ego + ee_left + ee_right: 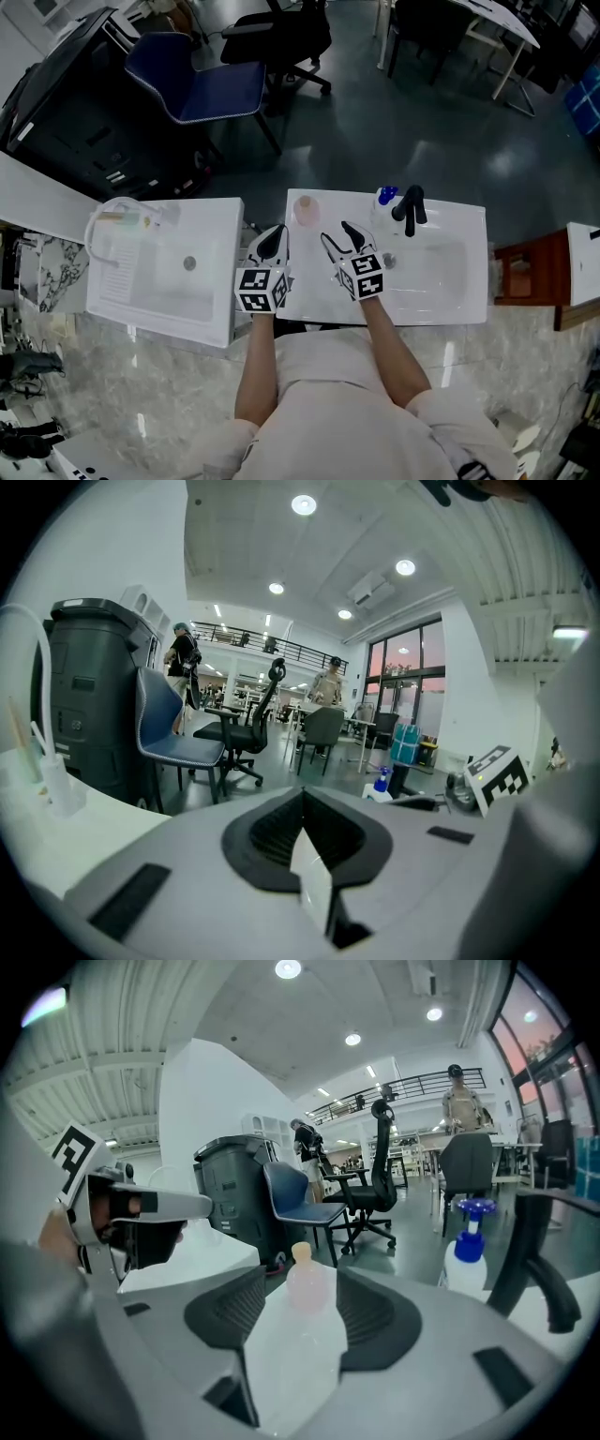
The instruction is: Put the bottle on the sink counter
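A small pale pink bottle (306, 208) stands upright on the white sink counter (314, 295), near its far left corner. My right gripper (337, 234) is open just short of the bottle and a little to its right, not touching it. In the right gripper view the bottle (309, 1281) shows in line with the gap between the spread jaws of the right gripper (303, 1324). My left gripper (274, 238) hovers at the counter's left edge, jaws shut on nothing; in its own view the left gripper's (302, 803) tips meet.
A black faucet (410, 208) and a blue-capped pump bottle (386, 195) stand at the back of the basin (436, 272). A second white sink (159, 272) lies to the left. Beyond are a blue chair (202, 80), a black office chair (281, 33) and a dark bin (66, 117).
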